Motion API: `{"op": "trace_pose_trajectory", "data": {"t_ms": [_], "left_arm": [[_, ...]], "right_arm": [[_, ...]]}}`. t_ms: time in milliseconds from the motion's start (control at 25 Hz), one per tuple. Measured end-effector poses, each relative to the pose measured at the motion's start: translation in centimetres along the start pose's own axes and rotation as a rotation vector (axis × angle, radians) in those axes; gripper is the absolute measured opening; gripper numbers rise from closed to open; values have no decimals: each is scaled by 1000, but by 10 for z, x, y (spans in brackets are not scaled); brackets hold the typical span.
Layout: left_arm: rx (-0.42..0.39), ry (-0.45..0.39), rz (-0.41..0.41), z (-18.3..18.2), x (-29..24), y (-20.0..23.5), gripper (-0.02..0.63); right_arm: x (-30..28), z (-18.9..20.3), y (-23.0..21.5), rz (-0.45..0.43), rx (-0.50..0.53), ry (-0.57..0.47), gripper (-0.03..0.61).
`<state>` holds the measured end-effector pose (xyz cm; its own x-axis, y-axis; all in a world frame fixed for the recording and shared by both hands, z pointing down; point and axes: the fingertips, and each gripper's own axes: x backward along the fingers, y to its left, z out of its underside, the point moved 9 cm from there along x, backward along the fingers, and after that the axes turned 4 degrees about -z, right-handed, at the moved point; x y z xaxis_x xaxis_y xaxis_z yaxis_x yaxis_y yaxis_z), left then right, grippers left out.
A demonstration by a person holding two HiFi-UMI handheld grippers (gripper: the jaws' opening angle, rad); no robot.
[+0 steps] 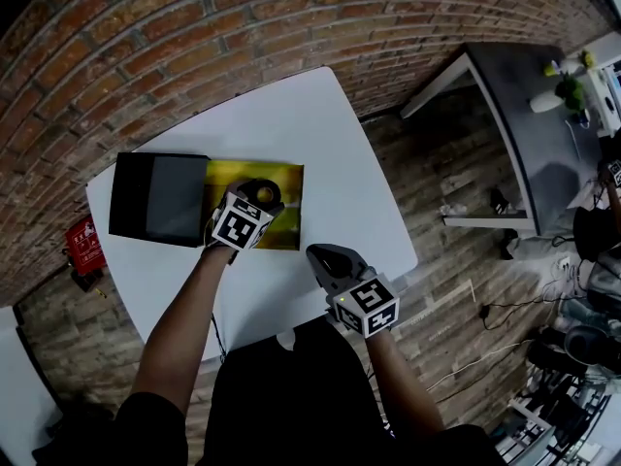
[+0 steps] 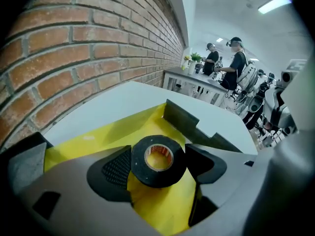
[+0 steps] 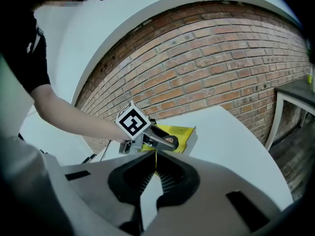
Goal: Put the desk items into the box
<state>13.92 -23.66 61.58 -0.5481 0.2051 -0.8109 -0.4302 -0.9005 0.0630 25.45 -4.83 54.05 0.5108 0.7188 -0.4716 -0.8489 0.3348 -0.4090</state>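
My left hand-held gripper (image 1: 258, 198) pinches a black tape roll (image 2: 158, 175) between its pads, one pad on each side of the roll. It hangs directly over the open box (image 1: 283, 225), whose yellow inside fills the space beneath the roll in the left gripper view. The roll is held above the box floor, not resting on it, so I judge this item is not yet delivered and only needs lowering and letting go. The box's black lid (image 1: 160, 199) lies folded open to the left on the white surface (image 1: 320, 144). My right hand-held gripper (image 3: 155, 172) sits near the surface's near edge, well apart from the box. Its jaws are pressed together at the tips with nothing between them. In the head view I see no other loose items on the surface, so the tape looks to be the last one. What I can see of the yellow floor looks bare, though the left hand-held gripper hides part of it.
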Motion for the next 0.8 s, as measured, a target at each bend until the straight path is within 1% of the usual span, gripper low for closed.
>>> {"op": "trace_pose_trajectory", "data": {"t_ms": [160,440,800], "left_arm": [[30,18,16,3,-2,2,347],[20,39,23,3,-4,0,347],[30,-13,-14,-1,19,-2,348]], "right_arm": [[1,1,-1,5,-4,1,21],[2,1,0,8,-1,0,21],[7,-1,6,2,13,-17,21]]}}
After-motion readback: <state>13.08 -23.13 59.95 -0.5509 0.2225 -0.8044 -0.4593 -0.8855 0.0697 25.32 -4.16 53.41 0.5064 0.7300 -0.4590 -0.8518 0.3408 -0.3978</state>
